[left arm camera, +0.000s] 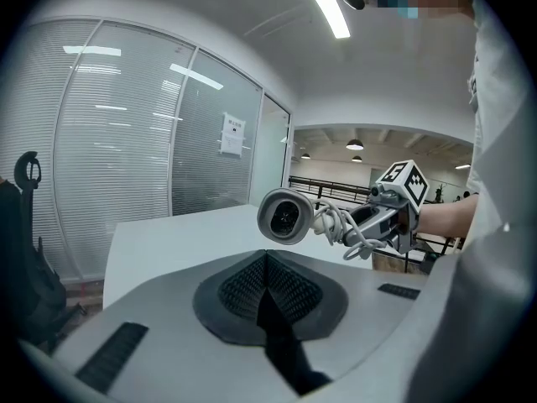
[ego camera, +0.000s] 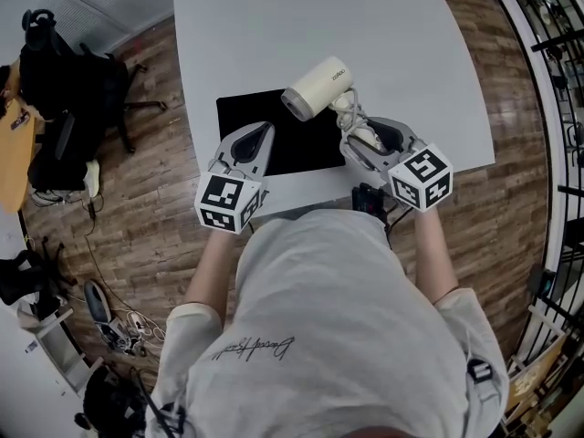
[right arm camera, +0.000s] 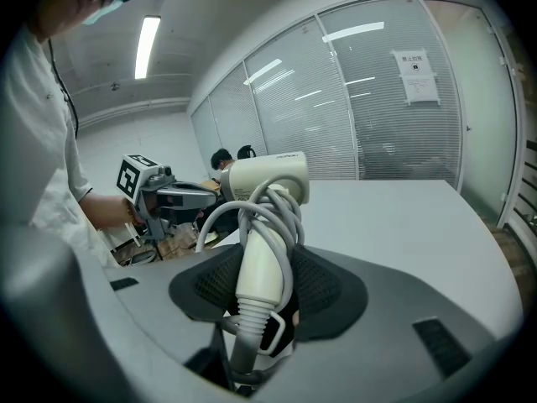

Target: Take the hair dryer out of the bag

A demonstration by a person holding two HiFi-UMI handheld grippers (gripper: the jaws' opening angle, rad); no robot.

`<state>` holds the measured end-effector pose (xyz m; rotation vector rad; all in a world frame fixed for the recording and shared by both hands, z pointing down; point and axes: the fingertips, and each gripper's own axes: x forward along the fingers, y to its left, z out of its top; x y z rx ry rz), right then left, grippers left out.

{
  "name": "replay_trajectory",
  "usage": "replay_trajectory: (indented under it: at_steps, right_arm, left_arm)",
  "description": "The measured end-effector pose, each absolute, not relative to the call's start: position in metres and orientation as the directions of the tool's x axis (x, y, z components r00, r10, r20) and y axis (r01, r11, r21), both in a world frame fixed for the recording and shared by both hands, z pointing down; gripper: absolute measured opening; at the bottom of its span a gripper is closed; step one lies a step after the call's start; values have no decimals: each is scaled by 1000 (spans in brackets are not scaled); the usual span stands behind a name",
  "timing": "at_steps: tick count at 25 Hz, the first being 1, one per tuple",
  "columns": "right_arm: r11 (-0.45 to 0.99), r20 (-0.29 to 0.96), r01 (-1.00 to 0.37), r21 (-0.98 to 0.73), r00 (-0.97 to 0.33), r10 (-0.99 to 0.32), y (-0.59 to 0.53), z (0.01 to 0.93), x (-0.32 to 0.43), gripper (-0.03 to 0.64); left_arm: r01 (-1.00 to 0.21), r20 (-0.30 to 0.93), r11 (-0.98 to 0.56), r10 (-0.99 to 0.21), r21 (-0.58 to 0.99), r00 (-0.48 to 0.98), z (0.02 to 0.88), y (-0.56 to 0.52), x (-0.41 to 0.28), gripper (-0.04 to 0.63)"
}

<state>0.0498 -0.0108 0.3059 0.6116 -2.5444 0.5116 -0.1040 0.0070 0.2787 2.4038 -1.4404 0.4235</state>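
The hair dryer (ego camera: 318, 87) is held by its handle in the right gripper (ego camera: 358, 140), clear of the black bag (ego camera: 292, 149) at the tabletop's (ego camera: 274, 26) near edge, the left gripper (ego camera: 263, 133) closed and empty.

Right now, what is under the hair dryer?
The black bag lies flat on the white table beneath the hair dryer, held by its handle in the jaws of the right gripper. Part of the bag is covered by both.
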Motion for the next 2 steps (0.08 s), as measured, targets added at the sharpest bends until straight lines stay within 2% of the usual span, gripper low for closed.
replay_trajectory:
  at_steps: [2]
  right_arm:
    - [830, 519, -503, -242, -790, -327, -10, 305, 49, 199]
  left_arm:
    - [-887, 401, -450, -796, 107, 453, 278, 7, -105, 12]
